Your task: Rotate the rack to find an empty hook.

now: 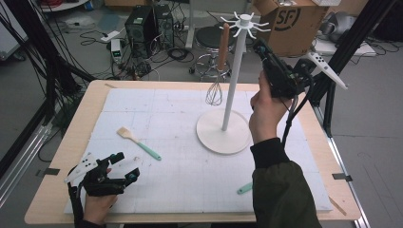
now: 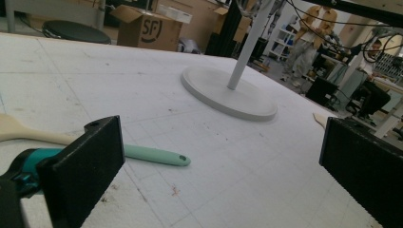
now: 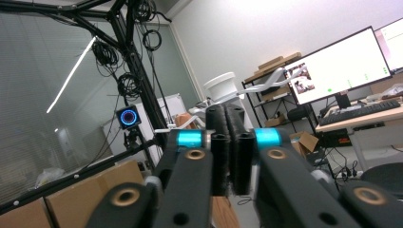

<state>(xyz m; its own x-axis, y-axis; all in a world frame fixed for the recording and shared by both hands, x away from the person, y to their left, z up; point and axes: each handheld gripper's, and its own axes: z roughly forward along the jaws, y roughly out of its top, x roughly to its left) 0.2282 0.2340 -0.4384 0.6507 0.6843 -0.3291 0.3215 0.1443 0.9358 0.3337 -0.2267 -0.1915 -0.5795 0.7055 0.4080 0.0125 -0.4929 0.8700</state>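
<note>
Two grippers at work: the left one low at the near edge, the right one lifted to the rack.

Nearest, the left gripper [image 1: 122, 165] rests on the white mat [image 1: 180, 175] with its jaws spread wide and nothing between them; just beyond lies a spatula [image 1: 138, 143] with a mint-green handle, and another mint handle [image 1: 245, 188] pokes out beside the person's right sleeve [image 1: 280, 190]. Farther in stands the white hook stand [image 1: 223, 130], with a wire whisk [image 1: 216, 85] hanging by its wooden handle from one of the top hooks. Beside those hooks the right gripper [image 3: 228, 156] is held high, its jaws close together with only a thin gap and nothing visibly pinched.
</note>
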